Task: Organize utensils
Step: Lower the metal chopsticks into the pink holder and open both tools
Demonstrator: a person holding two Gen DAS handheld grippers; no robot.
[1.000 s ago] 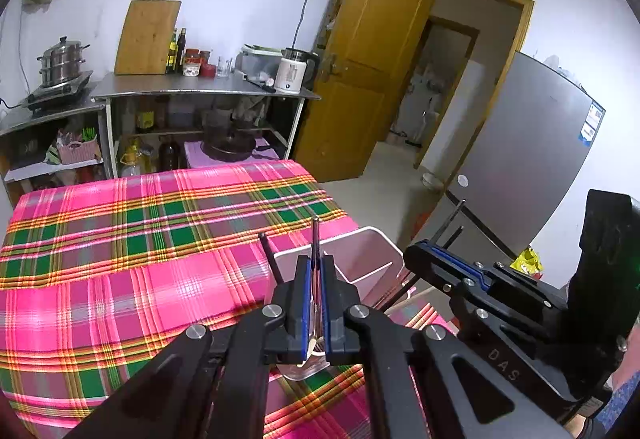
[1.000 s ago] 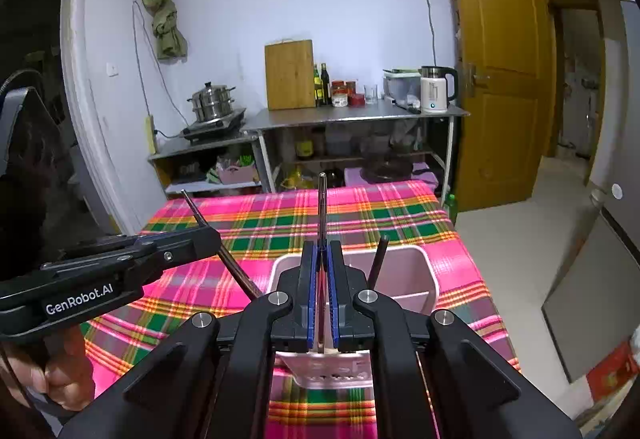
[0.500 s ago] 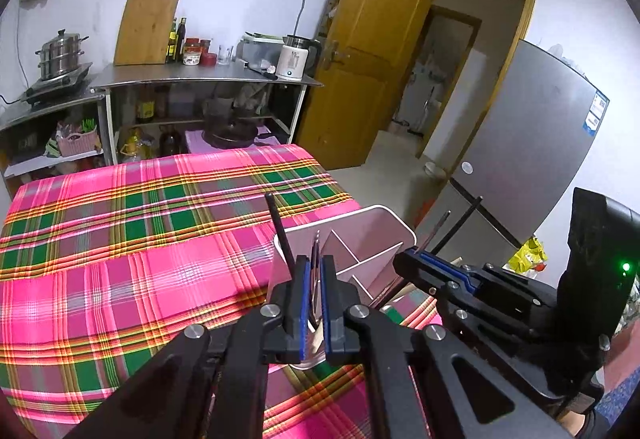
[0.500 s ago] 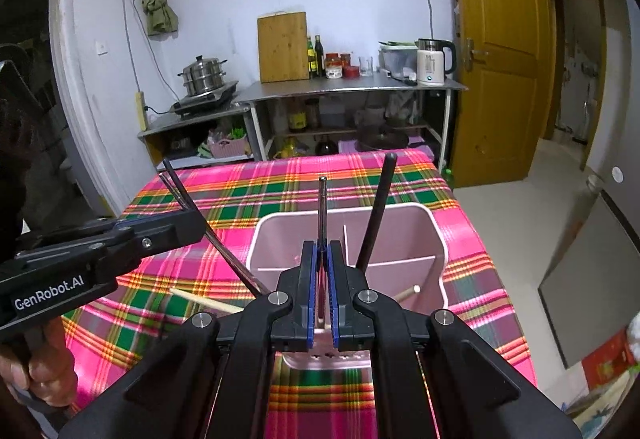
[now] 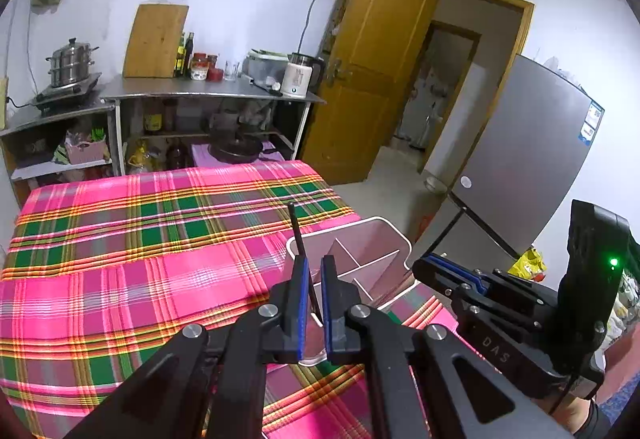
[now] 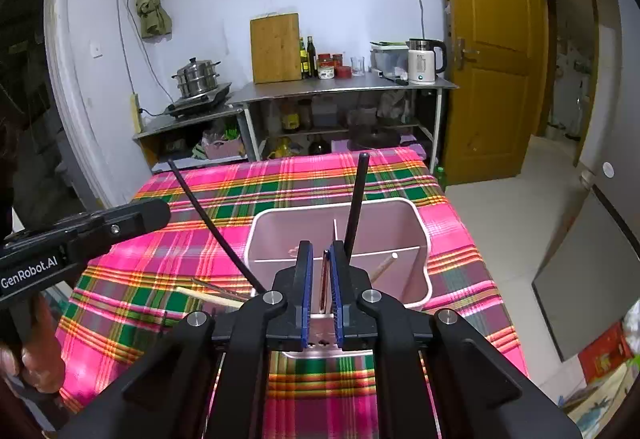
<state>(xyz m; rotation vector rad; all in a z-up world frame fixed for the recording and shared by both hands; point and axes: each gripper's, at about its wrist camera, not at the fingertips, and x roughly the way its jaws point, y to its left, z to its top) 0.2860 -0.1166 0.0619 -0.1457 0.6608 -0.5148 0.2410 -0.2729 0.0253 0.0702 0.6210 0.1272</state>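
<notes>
A pink divided utensil holder (image 6: 420,231) stands on the plaid table near its right edge; it also shows in the left wrist view (image 5: 384,239). A black chopstick (image 6: 357,203) leans upright in it, and wooden chopsticks (image 6: 383,266) poke out of another compartment. My right gripper (image 6: 319,271) is slightly open above the holder, with a thin reddish utensil (image 6: 322,285) standing loose between the pads. My left gripper (image 5: 313,277) is slightly open around a black chopstick (image 5: 298,231), just left of the holder. In the right wrist view this chopstick (image 6: 208,223) slants up.
A light wooden chopstick (image 6: 208,297) and a dark utensil (image 6: 218,289) lie on the plaid cloth (image 5: 120,259) left of the holder. Behind the table stand steel shelves (image 6: 344,87) with pots and a kettle. A fridge (image 5: 532,167) stands at the right.
Both grippers dropped toward the holder and their jaws parted from shut to slightly open. The utensil in the right gripper went down into the holder.
</notes>
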